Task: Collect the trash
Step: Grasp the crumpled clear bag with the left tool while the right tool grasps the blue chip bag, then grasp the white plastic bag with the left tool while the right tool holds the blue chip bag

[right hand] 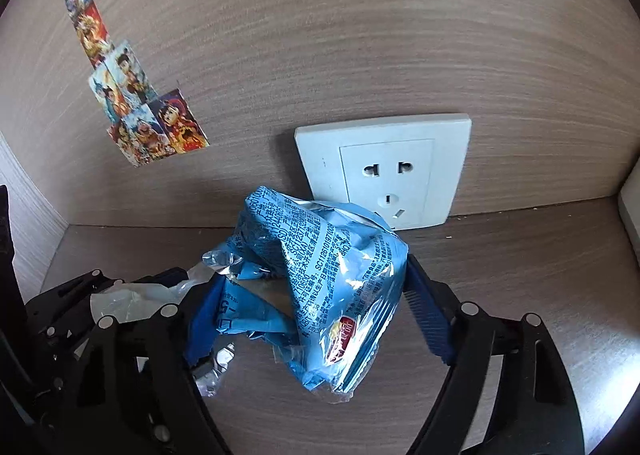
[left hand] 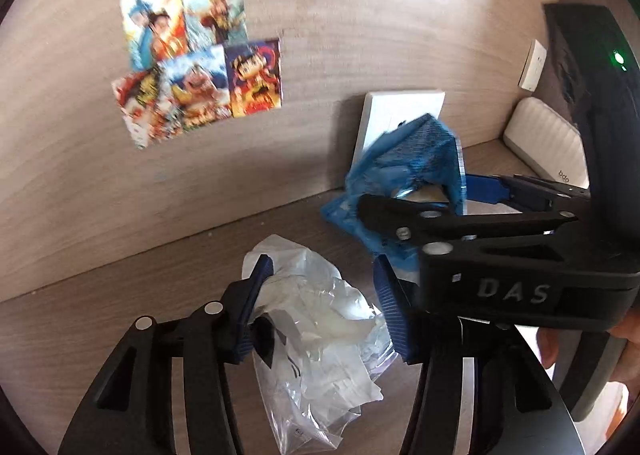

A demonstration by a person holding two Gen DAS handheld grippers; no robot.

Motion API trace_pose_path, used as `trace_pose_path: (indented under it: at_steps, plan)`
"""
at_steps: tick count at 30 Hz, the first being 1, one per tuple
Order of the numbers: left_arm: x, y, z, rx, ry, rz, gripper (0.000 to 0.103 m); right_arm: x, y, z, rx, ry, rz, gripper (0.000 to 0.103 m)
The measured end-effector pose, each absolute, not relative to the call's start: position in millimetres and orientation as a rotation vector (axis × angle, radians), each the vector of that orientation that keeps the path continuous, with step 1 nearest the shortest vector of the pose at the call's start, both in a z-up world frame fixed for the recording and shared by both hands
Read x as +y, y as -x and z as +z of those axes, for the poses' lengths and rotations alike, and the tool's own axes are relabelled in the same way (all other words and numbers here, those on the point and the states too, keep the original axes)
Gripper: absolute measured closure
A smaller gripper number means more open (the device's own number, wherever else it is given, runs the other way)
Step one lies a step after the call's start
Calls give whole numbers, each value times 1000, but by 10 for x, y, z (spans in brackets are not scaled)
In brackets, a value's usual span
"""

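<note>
A crumpled clear plastic wrapper [left hand: 320, 331] lies on the wooden shelf between the fingers of my left gripper [left hand: 324, 307]. The blue pads sit on either side of it, pressing it lightly. A crumpled blue snack bag [right hand: 332, 287] stands between the fingers of my right gripper [right hand: 320, 311]; the pads touch its sides. The blue bag also shows in the left wrist view [left hand: 404, 183], held by the right gripper [left hand: 432, 195], just right of and behind the clear wrapper. The clear wrapper also shows in the right wrist view [right hand: 124, 301], at the left.
A wood-grain back wall carries several cartoon stickers [left hand: 192, 51] and a white power socket [right hand: 384, 171]. A white ribbed device [left hand: 548, 143] and a black device with a green light [left hand: 618, 57] stand at the right. A side wall [right hand: 24, 191] closes the shelf at left.
</note>
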State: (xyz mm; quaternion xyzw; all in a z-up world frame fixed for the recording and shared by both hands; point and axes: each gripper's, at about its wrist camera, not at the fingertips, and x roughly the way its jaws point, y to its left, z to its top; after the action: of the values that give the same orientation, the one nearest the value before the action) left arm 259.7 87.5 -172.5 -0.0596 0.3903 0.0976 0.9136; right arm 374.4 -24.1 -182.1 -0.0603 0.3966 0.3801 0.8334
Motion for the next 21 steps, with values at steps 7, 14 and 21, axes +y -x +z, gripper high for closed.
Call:
trace_pose_path:
  at_steps: [7, 14, 21]
  plan:
    - [649, -2305, -1410, 748, 76, 209, 52, -690, -3526, -1527, 767, 92, 779, 22]
    - [161, -2141, -1255, 724, 13, 154, 52, -1301, -3223, -1364, 719, 74, 711, 22]
    - [-648, -2151, -1277, 749, -25, 15, 52, -2012, -2982, -1289, 720, 16, 609, 21]
